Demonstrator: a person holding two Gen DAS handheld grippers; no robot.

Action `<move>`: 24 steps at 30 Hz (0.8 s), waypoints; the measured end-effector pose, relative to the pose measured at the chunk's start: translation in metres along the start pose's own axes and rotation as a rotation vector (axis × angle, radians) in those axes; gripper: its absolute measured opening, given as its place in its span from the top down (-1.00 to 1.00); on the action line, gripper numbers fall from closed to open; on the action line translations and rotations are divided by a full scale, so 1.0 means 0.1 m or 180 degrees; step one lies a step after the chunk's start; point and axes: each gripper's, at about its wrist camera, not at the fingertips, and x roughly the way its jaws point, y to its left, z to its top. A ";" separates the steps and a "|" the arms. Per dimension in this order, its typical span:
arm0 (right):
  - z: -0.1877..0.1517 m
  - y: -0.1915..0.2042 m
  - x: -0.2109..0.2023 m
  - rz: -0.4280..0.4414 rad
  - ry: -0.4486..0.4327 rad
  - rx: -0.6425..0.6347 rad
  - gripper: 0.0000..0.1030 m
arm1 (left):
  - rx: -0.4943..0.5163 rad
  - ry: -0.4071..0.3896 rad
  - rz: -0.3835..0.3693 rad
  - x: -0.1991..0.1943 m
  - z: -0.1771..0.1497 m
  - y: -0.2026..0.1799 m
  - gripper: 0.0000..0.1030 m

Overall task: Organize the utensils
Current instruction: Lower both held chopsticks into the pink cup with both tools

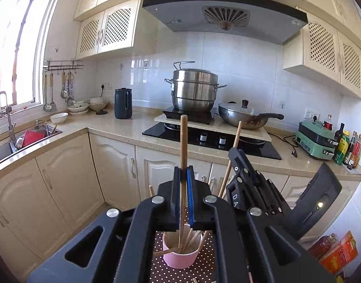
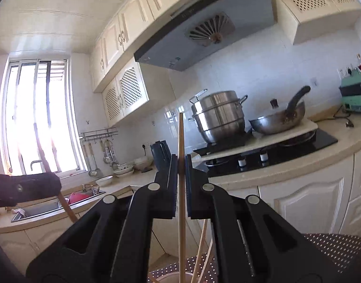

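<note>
So both grippers are hanging over the pink cup [image 1: 182, 252], and each one is pinching a single wooden chopstick. The left gripper [image 1: 185, 176] is clamping down on its chopstick [image 1: 183, 146], jaws closed right up against the wood with only the stick's thickness between them. That stick is standing close to upright, its top poking well above the fingertips and its lower end running down into the cup's mouth, right below the claw. So the relation that matters is vertical: the cup is sitting directly under the grip, and the stick's long axis is already pointing into it.

Same deal on the right. The right gripper [image 2: 181, 162] is squeezing its own chopstick [image 2: 181, 141], also near vertical, jaws nearly together around it. The lower end is heading down toward the cup rim at the near edge of that view, though I can't tell if the tip is touching the bottom.

In the left view the right gripper is showing up just to the right, tilted, very near the left one. Several more chopsticks [image 1: 192, 238] are leaning inside the cup, fanning out at angles, and one is lying across the rim. The cup is sitting on a polka-dot mat [image 1: 204, 268].

My guess: both sticks are about ready to be let go, and the crowding between the two claws is the thing to watch.
</note>
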 end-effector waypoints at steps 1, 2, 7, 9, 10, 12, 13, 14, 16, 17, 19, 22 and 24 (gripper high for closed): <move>-0.04 -0.02 0.02 -0.0001 0.0020 0.0023 0.88 | 0.0000 0.0033 0.0007 0.05 -0.02 0.02 0.88; -0.07 -0.04 0.04 0.0003 0.0046 0.0038 0.88 | -0.0005 0.0070 0.0012 0.11 -0.03 0.04 0.88; -0.20 -0.09 0.10 0.0052 0.0215 0.0009 0.87 | -0.0006 0.0264 -0.0042 0.36 -0.16 0.11 0.88; -0.24 -0.08 0.09 0.0071 0.0274 -0.0016 0.87 | 0.0017 0.0322 -0.0061 0.43 -0.24 0.14 0.88; -0.26 -0.10 0.07 0.0103 0.0320 -0.0016 0.87 | 0.0005 0.0357 -0.0069 0.46 -0.28 0.16 0.88; -0.30 -0.11 0.06 0.0119 0.0397 -0.0024 0.87 | -0.0032 0.0404 -0.0072 0.52 -0.34 0.19 0.88; -0.33 -0.11 0.05 0.0128 0.0432 -0.0035 0.87 | -0.0038 0.0425 -0.0052 0.54 -0.37 0.21 0.88; -0.35 -0.12 0.04 0.0136 0.0470 -0.0048 0.87 | -0.0039 0.0459 -0.0009 0.58 -0.42 0.22 0.88; -0.38 -0.12 0.02 0.0158 0.0551 -0.0079 0.87 | -0.0031 0.0476 -0.0007 0.60 -0.46 0.24 0.87; -0.40 -0.12 0.01 0.0172 0.0594 -0.0092 0.87 | -0.0020 0.0475 -0.0011 0.61 -0.48 0.25 0.87; -0.41 -0.11 -0.03 0.0188 0.0646 -0.0120 0.86 | 0.0002 0.0465 0.0029 0.60 -0.52 0.27 0.85; -0.40 -0.10 -0.09 0.0221 0.0721 -0.0147 0.84 | -0.0014 0.0434 0.0059 0.57 -0.55 0.32 0.48; -0.39 -0.11 -0.11 0.0233 0.0825 -0.0135 0.72 | -0.0022 0.0394 0.0047 0.54 -0.56 0.34 0.43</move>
